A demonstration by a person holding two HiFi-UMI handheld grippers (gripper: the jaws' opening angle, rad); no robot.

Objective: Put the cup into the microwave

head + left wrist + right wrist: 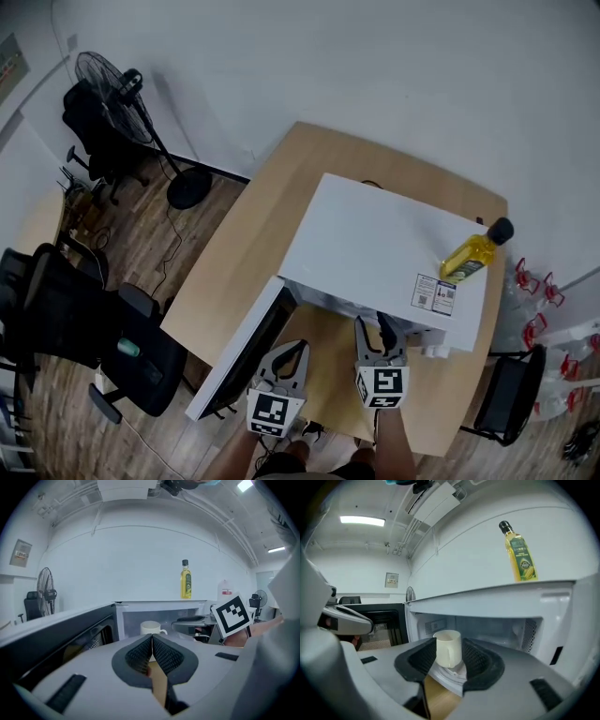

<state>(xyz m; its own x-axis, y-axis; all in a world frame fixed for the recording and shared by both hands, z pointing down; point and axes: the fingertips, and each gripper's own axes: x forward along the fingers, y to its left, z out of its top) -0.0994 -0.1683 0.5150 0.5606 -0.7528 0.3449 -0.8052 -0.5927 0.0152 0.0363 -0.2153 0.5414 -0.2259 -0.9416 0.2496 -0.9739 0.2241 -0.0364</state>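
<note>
Place step looks done: cup (448, 648) stands inside the open microwave (375, 248), at 12 o'clock of the right gripper (449, 654), fingers apart and off it; left gripper (152, 644) fingers together; next: back out clear, then close door (239, 352) at 9 o'clock.

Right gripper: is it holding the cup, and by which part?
Nothing is held. The right gripper has its jaws open, clear of the white cup, which stands inside the open microwave beyond them.
</note>
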